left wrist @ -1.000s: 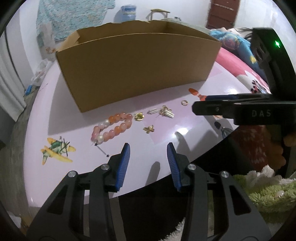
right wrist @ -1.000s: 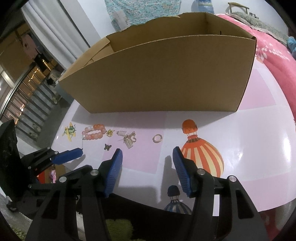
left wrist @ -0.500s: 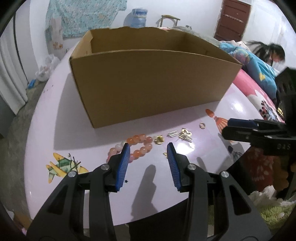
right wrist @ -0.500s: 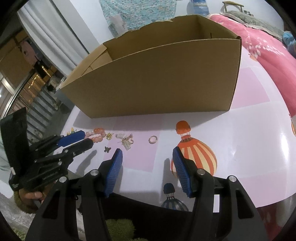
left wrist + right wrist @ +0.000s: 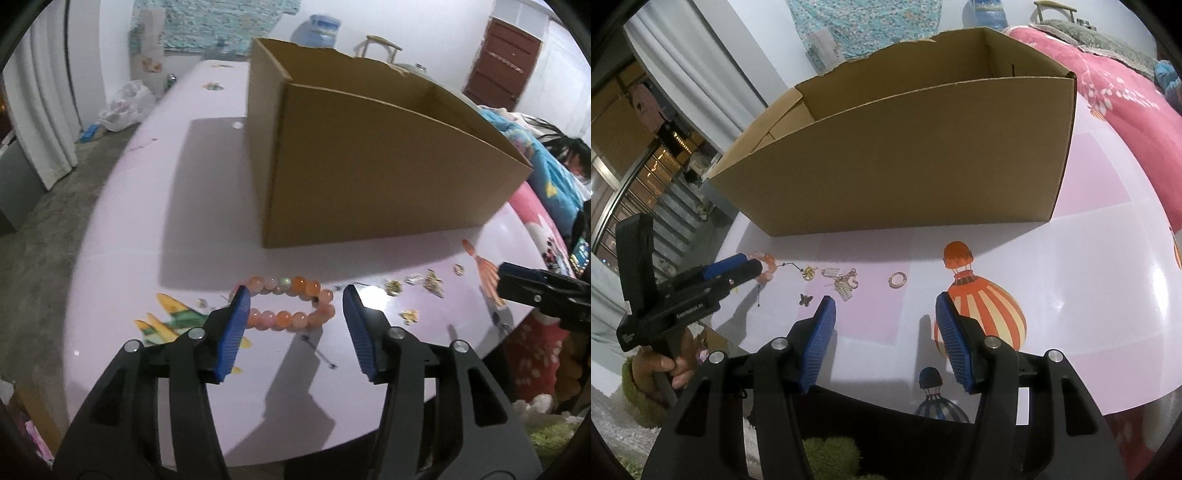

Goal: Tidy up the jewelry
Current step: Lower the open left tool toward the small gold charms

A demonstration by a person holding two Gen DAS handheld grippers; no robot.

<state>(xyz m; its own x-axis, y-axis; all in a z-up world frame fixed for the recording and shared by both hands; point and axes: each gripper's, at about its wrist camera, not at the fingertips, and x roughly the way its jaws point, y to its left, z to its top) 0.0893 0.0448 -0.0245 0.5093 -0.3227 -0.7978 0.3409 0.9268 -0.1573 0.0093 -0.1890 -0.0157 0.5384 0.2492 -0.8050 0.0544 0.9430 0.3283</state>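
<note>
— So, where does the left gripper (image 5: 293,317) stand?

— Low over the tabletop (image 5: 147,236), jaws spread wide, with the bead bracelet (image 5: 291,301) lying flat between the blue pads (image 5: 236,326). Nothing is gripped. My guess is that it straddles the loop so that closing would pinch both strands at once.

— And the other one?

— The right gripper (image 5: 886,338) hangs open and empty near the front edge, over the balloon print (image 5: 982,306). The gold ring (image 5: 897,279) and the charm cluster (image 5: 844,282) lie on the tabletop just ahead of it, apart from its pads. It looks parked within reach of the small pieces while the left side works.

— Where would the pieces go?

— Most likely into the cardboard box (image 5: 905,155), which stands open-topped right behind the row of jewelry. I cannot see its floor.

— Anything else loose?

— A small dark butterfly piece (image 5: 805,300) and a gold charm (image 5: 808,272) between bracelet and cluster.

— Any writing?

— White lettering on the side of the left gripper in the right wrist view; it seems to begin "Gen", but the rest is too small to read for certain.
</note>
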